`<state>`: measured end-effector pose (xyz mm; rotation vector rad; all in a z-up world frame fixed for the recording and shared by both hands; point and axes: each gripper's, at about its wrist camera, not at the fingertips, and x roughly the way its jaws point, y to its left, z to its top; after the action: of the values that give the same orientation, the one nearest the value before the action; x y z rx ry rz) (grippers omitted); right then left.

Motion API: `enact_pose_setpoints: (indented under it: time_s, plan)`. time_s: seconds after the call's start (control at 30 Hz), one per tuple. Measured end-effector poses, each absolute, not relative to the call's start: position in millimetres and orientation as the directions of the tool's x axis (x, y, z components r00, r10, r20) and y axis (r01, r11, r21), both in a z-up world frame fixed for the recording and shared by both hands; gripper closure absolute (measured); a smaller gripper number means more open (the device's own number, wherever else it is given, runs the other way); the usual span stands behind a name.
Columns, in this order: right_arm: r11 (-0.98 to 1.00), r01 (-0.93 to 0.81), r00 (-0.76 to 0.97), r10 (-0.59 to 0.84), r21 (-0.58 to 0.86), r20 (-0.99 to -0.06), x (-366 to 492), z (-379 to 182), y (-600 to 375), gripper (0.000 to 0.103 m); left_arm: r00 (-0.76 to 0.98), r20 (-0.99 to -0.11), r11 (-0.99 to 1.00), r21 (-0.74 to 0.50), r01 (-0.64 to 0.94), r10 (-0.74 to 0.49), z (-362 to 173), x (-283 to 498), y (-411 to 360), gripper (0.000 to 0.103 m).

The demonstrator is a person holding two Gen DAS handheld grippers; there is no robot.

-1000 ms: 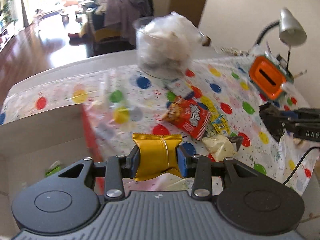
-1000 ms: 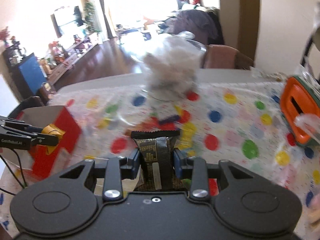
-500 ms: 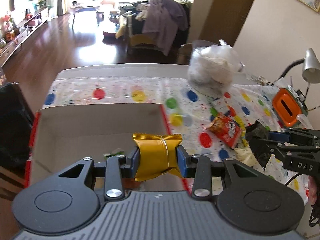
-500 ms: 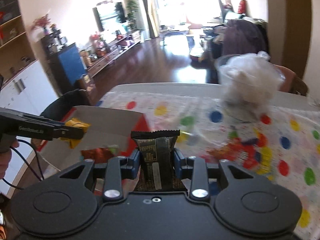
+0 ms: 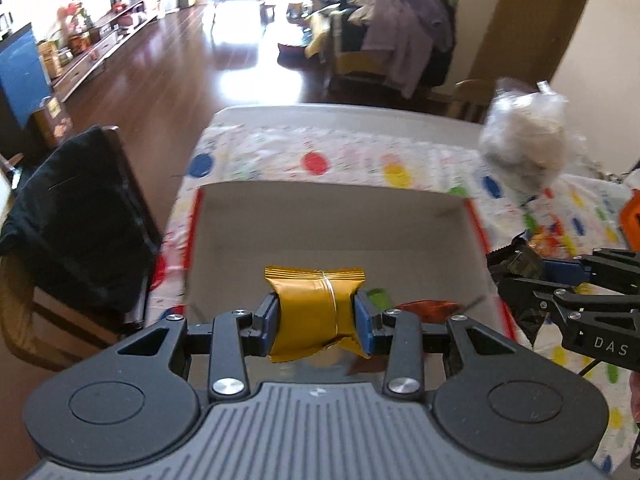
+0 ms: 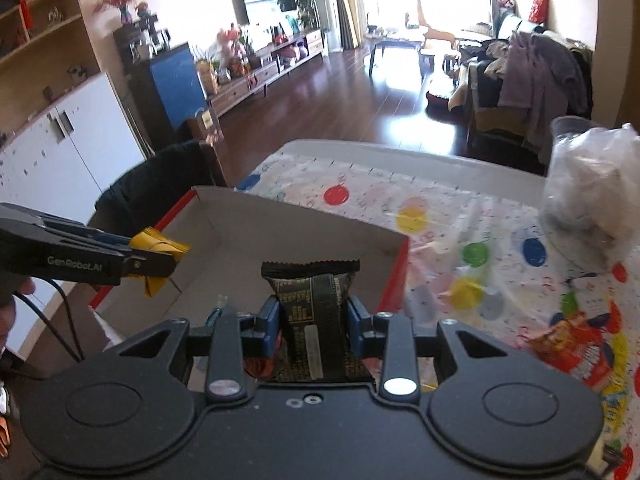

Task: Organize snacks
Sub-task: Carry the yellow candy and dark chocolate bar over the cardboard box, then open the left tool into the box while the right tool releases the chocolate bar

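My left gripper point(image 5: 316, 316) is shut on a gold snack packet point(image 5: 314, 312) and holds it above the open cardboard box point(image 5: 332, 216) with red edges. My right gripper point(image 6: 313, 322) is shut on a black snack packet point(image 6: 312, 312) over the same box point(image 6: 304, 224). In the right wrist view the left gripper point(image 6: 156, 256) shows at the left over the box with the gold packet point(image 6: 158, 246). In the left wrist view the right gripper point(image 5: 516, 272) shows at the right by the box's rim. A red packet point(image 5: 424, 307) and a green one point(image 5: 378, 296) lie in the box.
A polka-dot cloth point(image 6: 440, 216) covers the table. A red chip bag point(image 6: 580, 350) lies on it at the right. A clear tub stuffed with white bags point(image 6: 592, 184) stands at the far right. A chair draped in black cloth point(image 5: 76, 216) stands left of the table.
Both grippers have swung left from the snack pile to over the box, each still holding its packet. The box now fills the middle of both views.
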<state>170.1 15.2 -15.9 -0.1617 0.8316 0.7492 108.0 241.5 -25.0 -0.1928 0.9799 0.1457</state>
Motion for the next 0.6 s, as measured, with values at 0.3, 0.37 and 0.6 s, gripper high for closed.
enact_pose_setpoints:
  time_s: [0.3, 0.37, 0.6]
  plan:
    - [0.725, -0.677, 0.398, 0.501, 0.123, -0.768, 182.2, -37.9, 64.8, 0.070, 0.479, -0.875, 0.973, -0.046, -0.227, 0.070, -52.5, 120.2, 268.1, 0.065]
    - [0.725, -0.679, 0.395, 0.491, 0.112, -0.777, 184.1, -42.2, 73.9, 0.070, 0.467, -0.882, 0.973, -0.044, -0.227, 0.069, -56.7, 124.3, 271.3, 0.065]
    - [0.739, -0.667, 0.364, 0.433, 0.094, -0.825, 204.2, -61.1, 94.7, 0.069, 0.394, -0.918, 0.978, -0.040, -0.204, 0.045, -73.7, 138.1, 273.6, 0.065]
